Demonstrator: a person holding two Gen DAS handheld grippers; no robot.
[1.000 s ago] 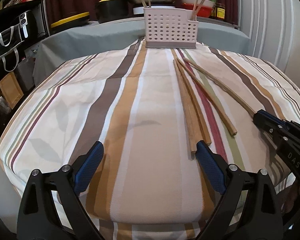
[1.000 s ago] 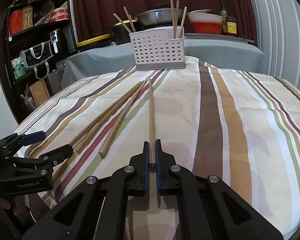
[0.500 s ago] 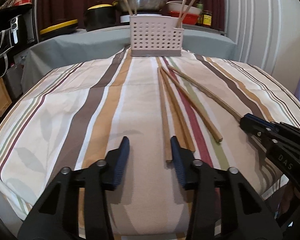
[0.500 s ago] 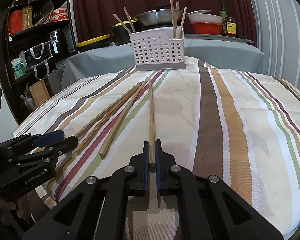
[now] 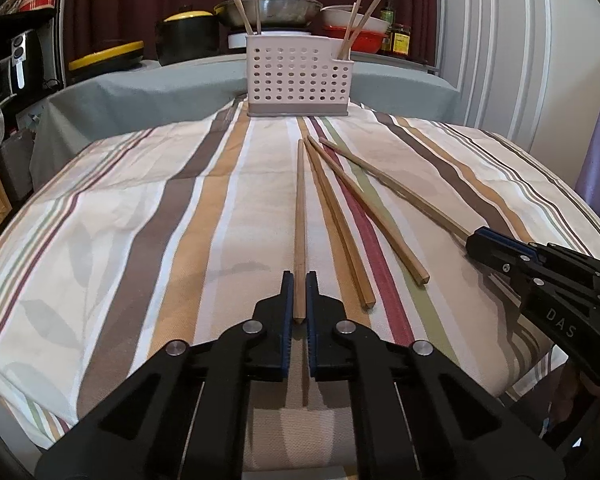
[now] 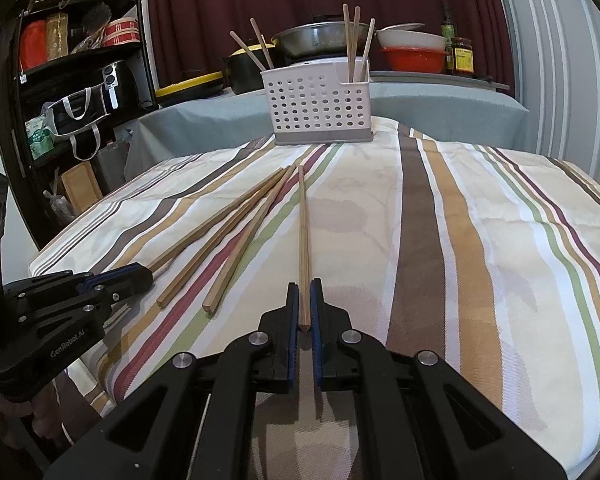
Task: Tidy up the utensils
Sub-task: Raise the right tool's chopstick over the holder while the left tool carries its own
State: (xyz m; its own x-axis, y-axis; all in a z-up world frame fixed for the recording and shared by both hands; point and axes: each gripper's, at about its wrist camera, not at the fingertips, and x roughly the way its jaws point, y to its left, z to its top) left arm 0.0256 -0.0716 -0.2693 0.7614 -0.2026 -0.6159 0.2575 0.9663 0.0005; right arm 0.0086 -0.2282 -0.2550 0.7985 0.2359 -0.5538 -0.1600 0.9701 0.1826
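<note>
On a desk draped in striped cloth, 2 claws each pinch the near end of a wooden chopstick. In the left wrist view, the left claw at 6 o'clock has its blue-padded jaws closed to a narrow slit on the leftmost stick, which runs straight toward 12 o'clock. The right claw is likewise closed on the rightmost stick, seen in its own view pointing at 12 o'clock; from the left camera the same claw sits at 3 o'clock, gripping that stick's end.

Between the 2 gripped sticks lie 2 loose sticks, flat on the cloth, all 4 fanning from near ends well apart to far tips close together.

At 12 o'clock, at the cloth's far edge, stands a white perforated caddy on a grey base. 2 sticks lean out of its left end; more stand in its lower right compartment, 3 in the right wrist view.

Behind it, a grey-covered counter carries pots and bowls; a dark shelf stands at 9 o'clock in the right wrist view.
</note>
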